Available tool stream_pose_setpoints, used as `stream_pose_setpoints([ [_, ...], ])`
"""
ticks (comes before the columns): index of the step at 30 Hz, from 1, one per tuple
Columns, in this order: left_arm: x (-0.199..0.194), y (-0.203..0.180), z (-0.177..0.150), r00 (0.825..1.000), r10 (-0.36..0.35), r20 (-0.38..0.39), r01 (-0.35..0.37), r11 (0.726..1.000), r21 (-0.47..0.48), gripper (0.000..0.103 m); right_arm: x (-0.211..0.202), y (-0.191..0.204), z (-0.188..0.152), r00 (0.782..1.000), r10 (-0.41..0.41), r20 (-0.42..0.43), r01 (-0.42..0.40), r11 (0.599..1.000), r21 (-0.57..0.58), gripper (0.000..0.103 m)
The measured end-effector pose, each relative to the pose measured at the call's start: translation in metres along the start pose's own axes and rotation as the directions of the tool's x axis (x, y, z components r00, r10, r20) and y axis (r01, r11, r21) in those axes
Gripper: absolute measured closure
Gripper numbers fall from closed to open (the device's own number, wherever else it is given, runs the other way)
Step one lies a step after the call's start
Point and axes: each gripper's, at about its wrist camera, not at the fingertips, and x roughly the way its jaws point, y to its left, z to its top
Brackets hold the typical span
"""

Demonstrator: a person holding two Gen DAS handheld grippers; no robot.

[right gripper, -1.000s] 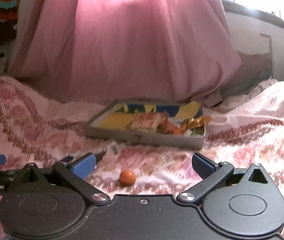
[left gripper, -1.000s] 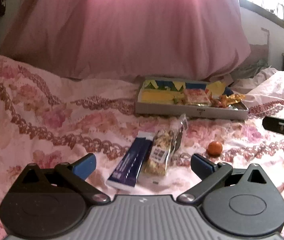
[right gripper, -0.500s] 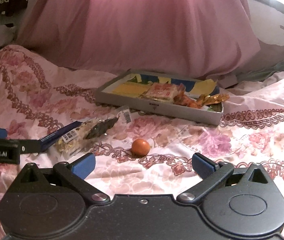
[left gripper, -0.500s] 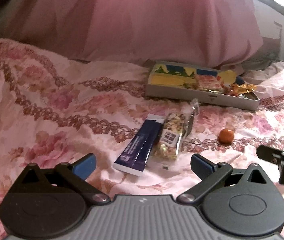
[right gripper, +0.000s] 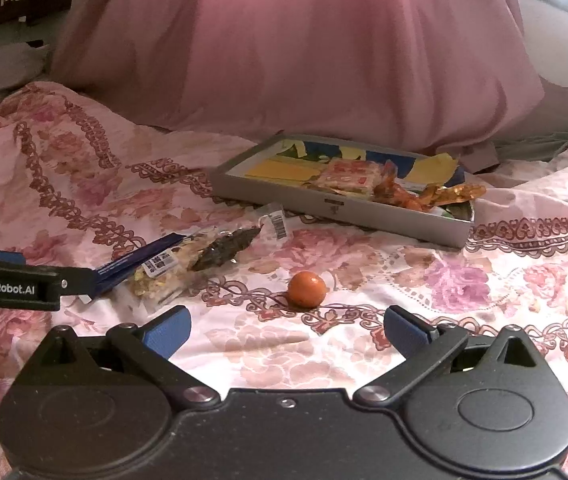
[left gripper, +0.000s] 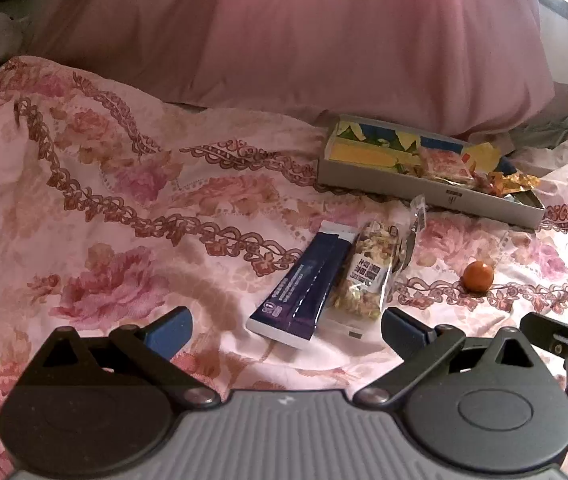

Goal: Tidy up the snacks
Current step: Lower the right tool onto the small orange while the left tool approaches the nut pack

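Bedspread (left gripper: 124, 208) fills frame. Tray (left gripper: 423, 194) upper right already holds a few snacks. Left out, mid-frame: blue packet (left gripper: 303, 284), nut bag (left gripper: 371, 272), small orange (right gripper: 307, 289). My left gripper (left gripper: 285, 330) and right gripper (right gripper: 287, 330) both wide apart, empty.

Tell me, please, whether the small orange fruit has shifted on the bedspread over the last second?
No. The orange fruit lies on the same scroll band of the bedspread, in front of the tray; only the cameras moved.

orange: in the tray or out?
Out. The orange lies on the bedspread, apart from the tray.
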Motion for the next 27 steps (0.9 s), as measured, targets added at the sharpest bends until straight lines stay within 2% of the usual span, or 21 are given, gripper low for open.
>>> stream_pose_setpoints([
  [18,0.000,-0.014,0.000,0.998,0.020,0.051,-0.024,0.997,0.079,0.000,0.004,0.006,0.002,1.000,0.028,0.005,-0.028,0.999,-0.038,0.001],
  [27,0.009,-0.021,0.009,0.997,0.040,0.059,-0.047,0.990,0.133,0.000,0.032,-0.005,0.012,1.000,0.011,0.018,-0.008,0.991,-0.136,0.001],
])
